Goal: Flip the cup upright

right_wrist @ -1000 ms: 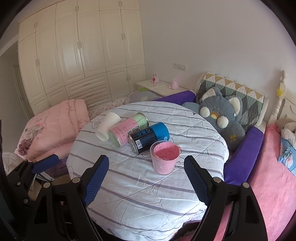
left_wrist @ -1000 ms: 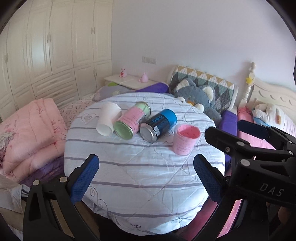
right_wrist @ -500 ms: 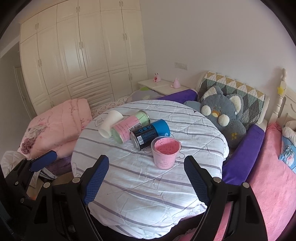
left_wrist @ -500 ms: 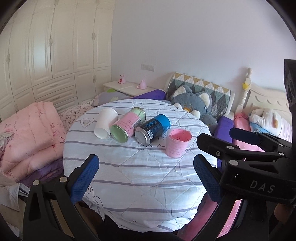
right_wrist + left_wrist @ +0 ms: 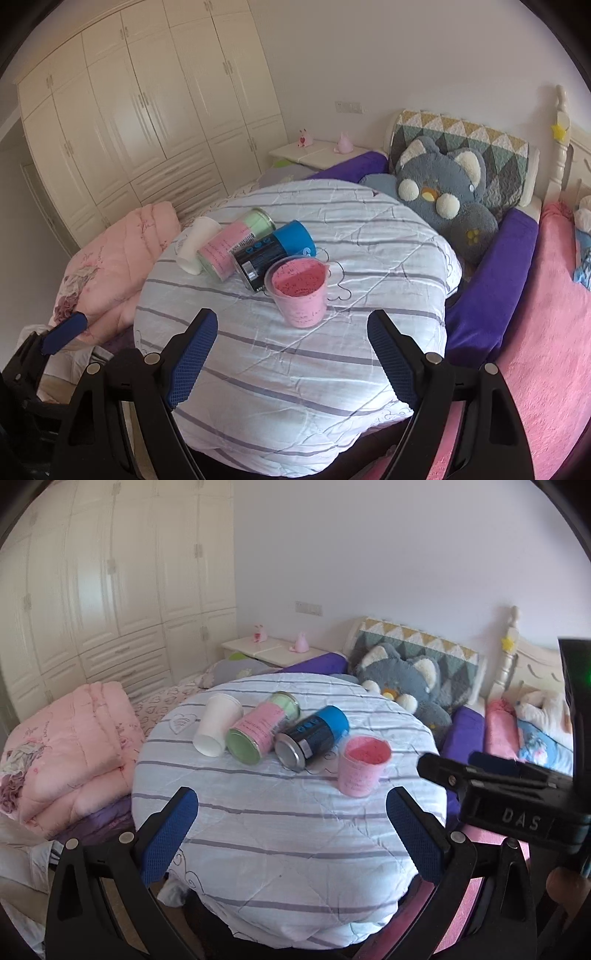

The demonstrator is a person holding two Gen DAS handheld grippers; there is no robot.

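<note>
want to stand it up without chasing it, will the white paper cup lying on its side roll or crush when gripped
The white paper cup looks thin-walled and empty, so it is probably light and could dent under a hard squeeze. It tapers, so a nudge would likely curve it rather than roll it straight. The pink-and-green can beside it and the soft quilted tablecloth should limit rolling.

Left gripper (image 5: pixel 291 830) sits low in the left wrist view, jaws spread wide, blue pads (image 5: pixel 168 836) angled outward, nothing between them. Right gripper (image 5: pixel 291 350) likewise low in the right wrist view, jaws wide apart, holding nothing. Right gripper body also shows at right edge of left view; left gripper's blue tip at lower left of right view.
</note>
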